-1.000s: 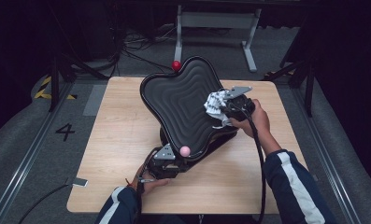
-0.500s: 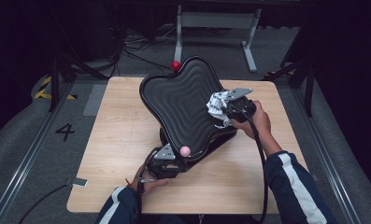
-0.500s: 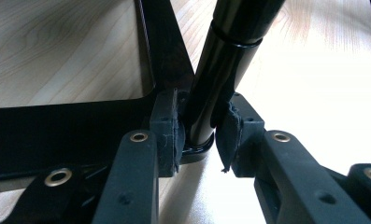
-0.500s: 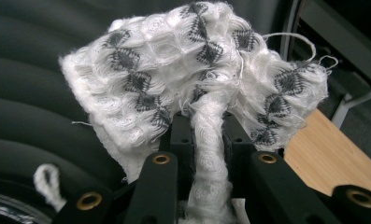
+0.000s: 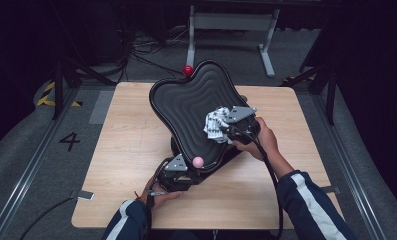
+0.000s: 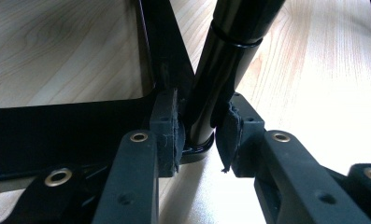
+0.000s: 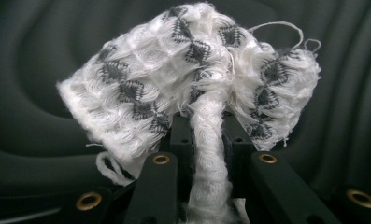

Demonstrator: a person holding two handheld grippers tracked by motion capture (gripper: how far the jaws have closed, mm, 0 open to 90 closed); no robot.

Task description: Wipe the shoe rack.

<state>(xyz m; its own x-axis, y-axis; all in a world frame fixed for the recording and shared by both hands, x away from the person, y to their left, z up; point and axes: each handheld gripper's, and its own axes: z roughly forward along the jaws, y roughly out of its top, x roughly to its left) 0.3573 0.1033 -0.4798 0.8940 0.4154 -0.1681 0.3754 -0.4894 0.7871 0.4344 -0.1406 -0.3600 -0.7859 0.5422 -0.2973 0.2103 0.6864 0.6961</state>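
A black board with wavy ridges [image 5: 183,102] stands tilted on a black stand on the wooden table [image 5: 126,145]. My right gripper [image 5: 225,129] is shut on a bunched white cloth with dark diamonds [image 5: 214,124], which lies against the board's lower right part. In the right gripper view the cloth [image 7: 183,70] bulges over the jaws of the right gripper [image 7: 206,130], with the ridged board [image 7: 38,51] behind. My left gripper [image 5: 178,172] is at the board's near foot. In the left gripper view the left gripper [image 6: 199,128] is shut on the stand's black pole [image 6: 230,60].
A pink ball [image 5: 198,161] sits at the board's near edge and a red ball [image 5: 187,70] at its far edge. A black frame bar [image 6: 71,121] lies flat on the table beside the pole. A grey metal stand [image 5: 231,22] and cables are on the floor beyond the table.
My right gripper has slid the cloth to the left and nearer across the board's surface. The left gripper and the board have stayed put.
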